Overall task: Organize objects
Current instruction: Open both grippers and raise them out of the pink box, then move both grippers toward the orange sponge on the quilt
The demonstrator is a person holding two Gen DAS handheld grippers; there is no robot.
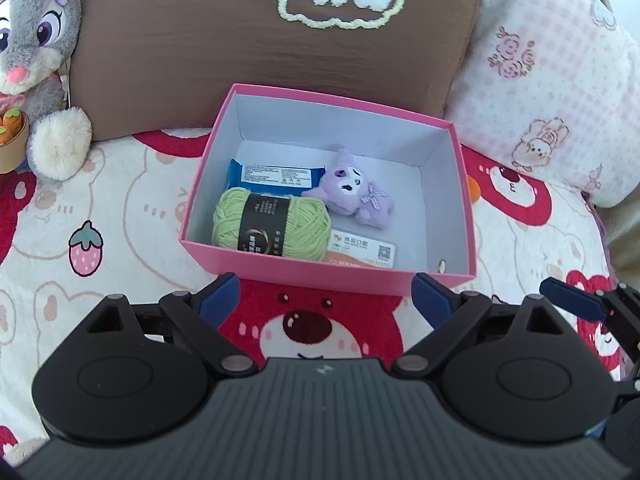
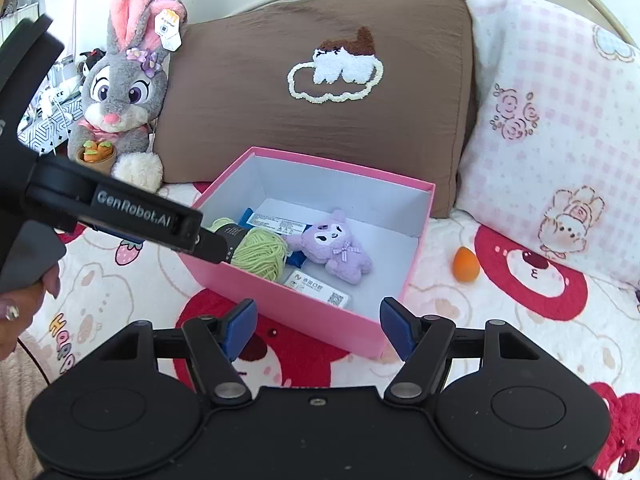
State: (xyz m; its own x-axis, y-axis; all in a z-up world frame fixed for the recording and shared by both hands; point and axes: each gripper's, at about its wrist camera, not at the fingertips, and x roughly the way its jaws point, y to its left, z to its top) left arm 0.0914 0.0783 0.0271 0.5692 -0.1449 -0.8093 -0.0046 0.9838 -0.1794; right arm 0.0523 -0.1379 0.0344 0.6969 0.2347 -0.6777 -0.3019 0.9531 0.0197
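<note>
left wrist view gives me the widest thing first, the bear-print blanket [image 1: 132,208] spread over the bed, white with red bear faces and a pink strawberry. behind it leans the brown pillow [image 1: 224,44] with a stitched cloud design, and just beside that on the right the pink checked pillow [image 1: 552,80]. at the left edge sits the grey rabbit plush [image 1: 36,60], holding a small pot of carrots. the pink box [image 1: 288,268] stands open on the blanket in front of the brown pillow, white inside, and i see four things lying in it: the green yarn ball [image 1: 272,224] with a black label against the near wall, the blue packet [image 1: 276,176] behind it and partly under it, the purple plush [image 1: 352,192] to the right of the yarn and overlapping the packet's end, and the white card [image 1: 364,252] with a code printed on it, flat at the near wall. my left gripper [image 1: 328,300] hangs just short of the box with its jaws spread wide and nothing between them. from the right wrist view, my right gripper [image 2: 316,328] is released too, jaws apart over the box's near corner, gripping nothing. the orange egg-shaped sponge [image 2: 466,265] lies on the blanket outside the box, to its right, near the checked pillow.
</note>
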